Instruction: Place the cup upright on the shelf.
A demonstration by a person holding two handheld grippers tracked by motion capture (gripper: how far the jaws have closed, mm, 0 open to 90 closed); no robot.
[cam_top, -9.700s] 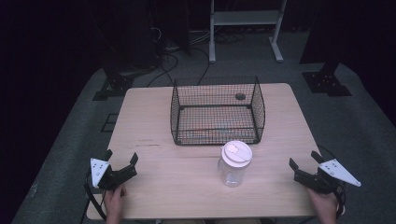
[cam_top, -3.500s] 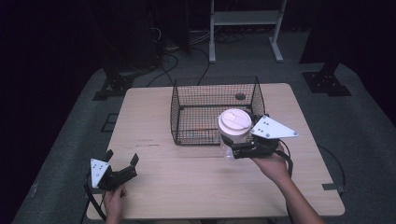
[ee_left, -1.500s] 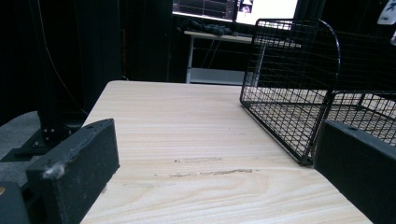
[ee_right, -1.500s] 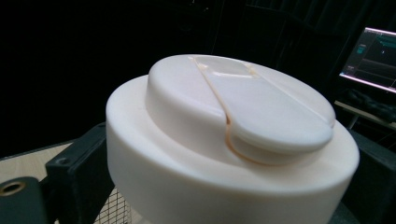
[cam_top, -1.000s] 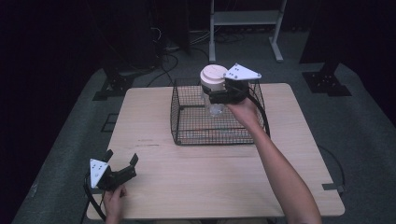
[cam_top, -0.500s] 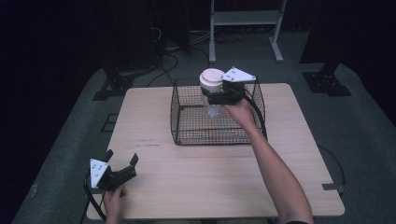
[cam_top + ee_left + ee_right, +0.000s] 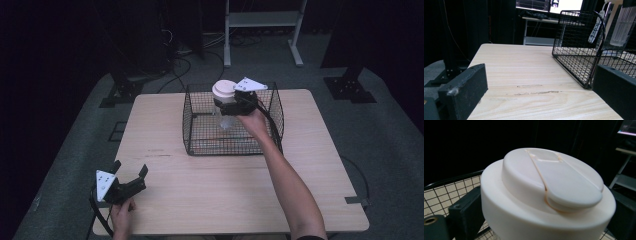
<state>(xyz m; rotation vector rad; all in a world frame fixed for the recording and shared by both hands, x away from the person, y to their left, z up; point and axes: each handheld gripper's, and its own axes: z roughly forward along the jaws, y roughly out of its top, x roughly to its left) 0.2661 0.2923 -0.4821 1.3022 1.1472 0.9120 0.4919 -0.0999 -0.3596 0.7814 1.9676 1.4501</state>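
Note:
A clear jar with a white lid (image 7: pixel 224 91) hangs inside the top of the black wire basket (image 7: pixel 200 142), held above its floor. My right gripper (image 7: pixel 231 104) is shut on the jar just under the lid. In the right gripper view the lid (image 7: pixel 549 192) is close up between the two black jaws. My left gripper (image 7: pixel 131 181) rests open near the table's front left corner, nothing between its fingers. In the left gripper view the basket (image 7: pixel 579 45) stands ahead to the right.
The wooden table (image 7: pixel 165 130) has bare room left and in front of the basket. A small dark object lies in the basket's far right corner, seen earlier. Stands and cables (image 7: pixel 180 50) lie on the dark floor behind the table.
My right gripper picked the jar up from the table's front, carried it over the basket, and has lowered it slightly into the basket in the last second. The left gripper has not moved.

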